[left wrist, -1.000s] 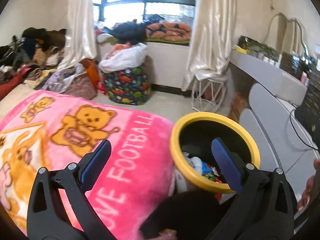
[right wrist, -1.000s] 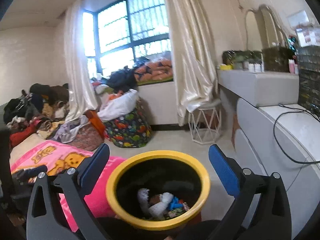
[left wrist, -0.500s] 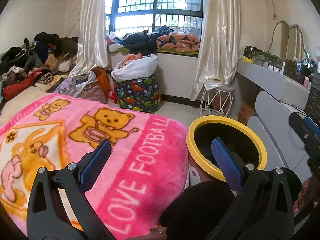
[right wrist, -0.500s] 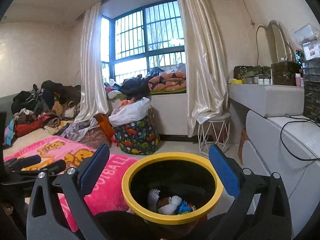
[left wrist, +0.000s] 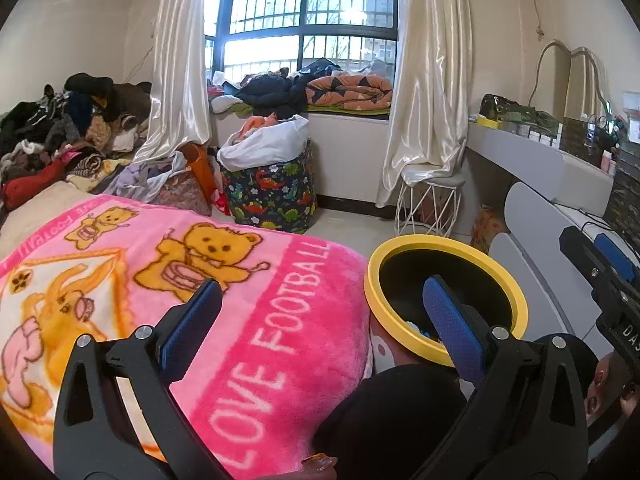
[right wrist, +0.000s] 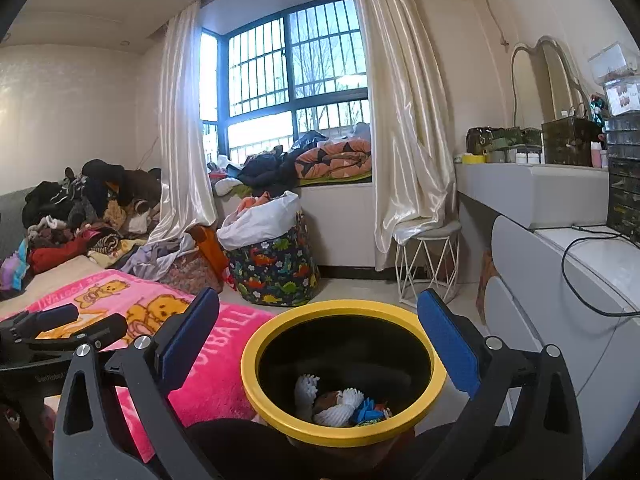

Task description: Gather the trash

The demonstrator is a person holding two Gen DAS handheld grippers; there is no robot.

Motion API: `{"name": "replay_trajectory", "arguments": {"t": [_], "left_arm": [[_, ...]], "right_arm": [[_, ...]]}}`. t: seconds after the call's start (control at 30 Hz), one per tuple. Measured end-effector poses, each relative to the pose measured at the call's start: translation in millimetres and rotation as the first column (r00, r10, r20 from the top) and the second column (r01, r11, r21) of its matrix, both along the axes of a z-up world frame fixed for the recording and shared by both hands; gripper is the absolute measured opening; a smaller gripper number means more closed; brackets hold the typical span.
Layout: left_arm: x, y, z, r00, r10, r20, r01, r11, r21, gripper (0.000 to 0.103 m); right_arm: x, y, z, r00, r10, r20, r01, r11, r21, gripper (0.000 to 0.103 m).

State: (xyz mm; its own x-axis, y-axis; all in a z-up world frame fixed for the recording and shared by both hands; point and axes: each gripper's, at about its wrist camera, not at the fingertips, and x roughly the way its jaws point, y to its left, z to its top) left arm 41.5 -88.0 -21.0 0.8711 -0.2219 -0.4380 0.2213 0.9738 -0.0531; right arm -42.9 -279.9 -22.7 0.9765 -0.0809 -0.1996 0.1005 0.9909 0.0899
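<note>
A black trash bin with a yellow rim (right wrist: 344, 430) stands low in the right wrist view, beside the bed. White crumpled paper and blue scraps (right wrist: 344, 402) lie in its bottom. My right gripper (right wrist: 318, 344) is open and empty, held above the bin's mouth. In the left wrist view the bin (left wrist: 400, 340) is at lower right. My left gripper (left wrist: 320, 328) is open and empty over the pink bear blanket (left wrist: 168, 280). The right gripper shows at the right edge of the left wrist view (left wrist: 604, 280). The left gripper shows at lower left in the right wrist view (right wrist: 60, 330).
A dinosaur-print laundry basket (right wrist: 276, 268) with a white bag stands under the window. A white wire stool (right wrist: 428, 268) stands by the curtain. A grey dresser (right wrist: 560, 280) with a black cable runs along the right. Clothes (right wrist: 76, 208) are piled at the left.
Both views have tilted up and drawn back, so the bin sits lower and more of the window shows. Both grippers stay open and empty.
</note>
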Motion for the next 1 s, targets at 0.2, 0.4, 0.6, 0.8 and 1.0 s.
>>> {"name": "replay_trajectory", "arguments": {"t": [0.2,0.4,0.6,0.8,1.0], "left_arm": [[-1.1,-0.4,-0.2,1.0,0.001,-0.001,-0.001,1.0,-0.001,0.092],[-0.8,-0.7,0.3,1.0,0.001,0.003,-0.001,1.0,0.001,0.092],[-0.6,-1.1,0.0,1.0,0.004,0.002,-0.004,1.0,0.0,0.092],[-0.8,-0.1,-0.5,1.0,0.002,0.005,-0.002,1.0,0.0,0.092],[-0.5,-1.0,0.1,1.0,0.001,0.005,-0.001,1.0,0.002,0.092]], "right_arm": [[0.5,-1.1,-0.8,1.0,0.003,-0.004,-0.003,1.0,0.001,0.097],[1.0,-1.1,-0.6,1.0,0.006,-0.006,-0.006,1.0,0.0,0.097],[0.6,-0.8,-1.2,1.0,0.004,-0.005,-0.004,1.0,0.0,0.097],[0.5,-0.6,-1.1,1.0,0.004,-0.005,-0.004,1.0,0.004,0.097],[1.3,0.0,-0.8,1.0,0.004,-0.006,-0.004,1.0,0.002,0.097]]}}
